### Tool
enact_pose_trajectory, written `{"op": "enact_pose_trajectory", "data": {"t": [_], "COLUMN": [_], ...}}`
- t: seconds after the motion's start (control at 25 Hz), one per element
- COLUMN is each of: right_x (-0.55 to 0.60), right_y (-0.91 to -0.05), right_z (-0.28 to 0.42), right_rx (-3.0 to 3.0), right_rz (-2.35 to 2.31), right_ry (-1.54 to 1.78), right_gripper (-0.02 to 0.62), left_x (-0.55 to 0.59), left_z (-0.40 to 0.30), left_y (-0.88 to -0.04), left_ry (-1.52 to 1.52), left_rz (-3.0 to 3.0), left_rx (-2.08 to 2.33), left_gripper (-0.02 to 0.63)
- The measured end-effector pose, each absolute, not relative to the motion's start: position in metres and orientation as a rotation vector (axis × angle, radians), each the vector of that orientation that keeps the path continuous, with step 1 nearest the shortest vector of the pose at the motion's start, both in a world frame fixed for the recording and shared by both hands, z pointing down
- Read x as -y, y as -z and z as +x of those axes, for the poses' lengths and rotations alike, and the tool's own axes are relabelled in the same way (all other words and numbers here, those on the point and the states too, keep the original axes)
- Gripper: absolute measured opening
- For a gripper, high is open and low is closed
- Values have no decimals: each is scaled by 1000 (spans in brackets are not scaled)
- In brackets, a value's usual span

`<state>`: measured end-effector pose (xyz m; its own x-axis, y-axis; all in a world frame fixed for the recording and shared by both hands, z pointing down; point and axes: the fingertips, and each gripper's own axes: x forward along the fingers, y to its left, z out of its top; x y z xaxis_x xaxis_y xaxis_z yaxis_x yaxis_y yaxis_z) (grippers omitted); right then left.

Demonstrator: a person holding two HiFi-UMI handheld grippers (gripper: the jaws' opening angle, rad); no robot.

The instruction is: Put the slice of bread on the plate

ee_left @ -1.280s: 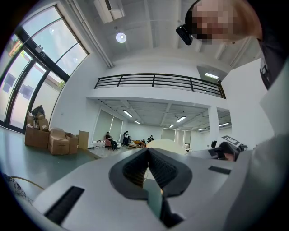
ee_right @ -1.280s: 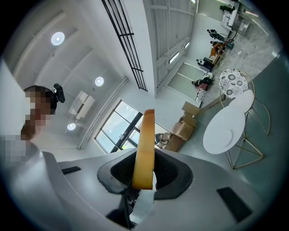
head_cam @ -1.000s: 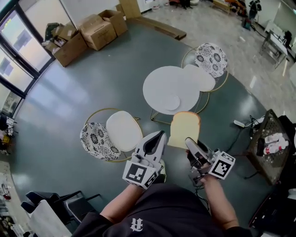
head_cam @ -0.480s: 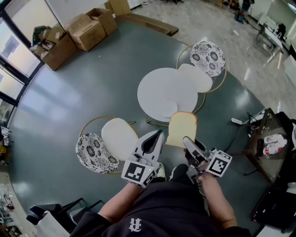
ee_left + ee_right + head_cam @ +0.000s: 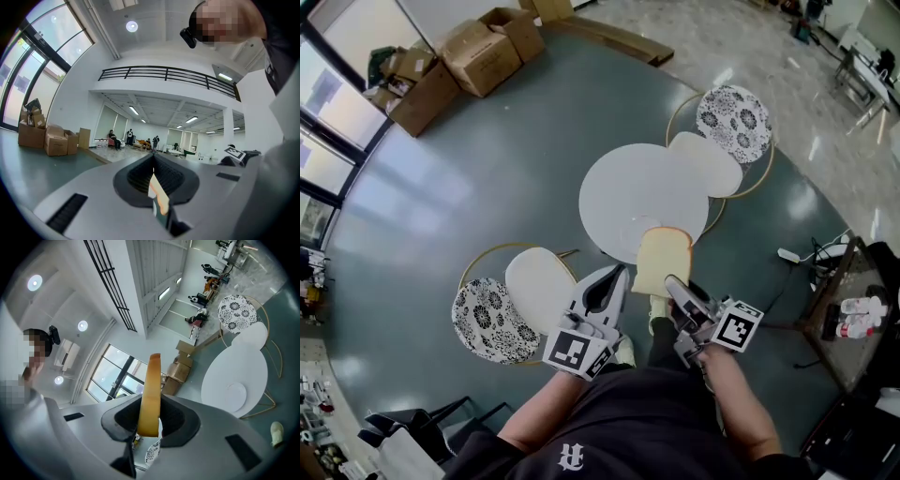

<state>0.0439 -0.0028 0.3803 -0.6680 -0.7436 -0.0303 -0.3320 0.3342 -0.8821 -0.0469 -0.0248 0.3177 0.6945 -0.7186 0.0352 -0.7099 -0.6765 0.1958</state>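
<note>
Head view: the right claw (image 5: 673, 284) grips a slice of bread (image 5: 663, 260) by its near edge, over the near rim of the round white tabletop (image 5: 628, 183).

Left gripper view: the left claw (image 5: 153, 164) has its jaws closed together.

Right gripper view: the bread stands edge-on, clamped between the jaws. The plate (image 5: 236, 393) lies on the tabletop beyond, apart from the bread.

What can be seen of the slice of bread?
The slice of bread is pale, square-bodied, with a rounded top and golden-brown crust. Clamped at one end between the jaws of the right gripper, it juts forward, broad face up, touching nothing else. In the head view it overlaps the near rim of the white table, not yet on the plate.
</note>
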Motion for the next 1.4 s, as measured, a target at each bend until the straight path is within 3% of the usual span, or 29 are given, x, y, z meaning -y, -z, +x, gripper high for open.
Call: {"op": "enact_pose_trajectory", "data": {"t": [0.56,1.4], "right_x": [116,161], "right_y": [-495,-689], "right_z": [64,27], "right_rx": [-2226,-2241], "right_rz": [-869,-1059], "right_ry": [1599,1770], "right_gripper": [92,92], "left_x": [142,163], "left_z": [-11,-43], "left_y": [-351,-471], "left_ry": [30,8], "left_rz": [2621,2615], "left_rx": [1275,1250], "left_gripper": [6,6]}}
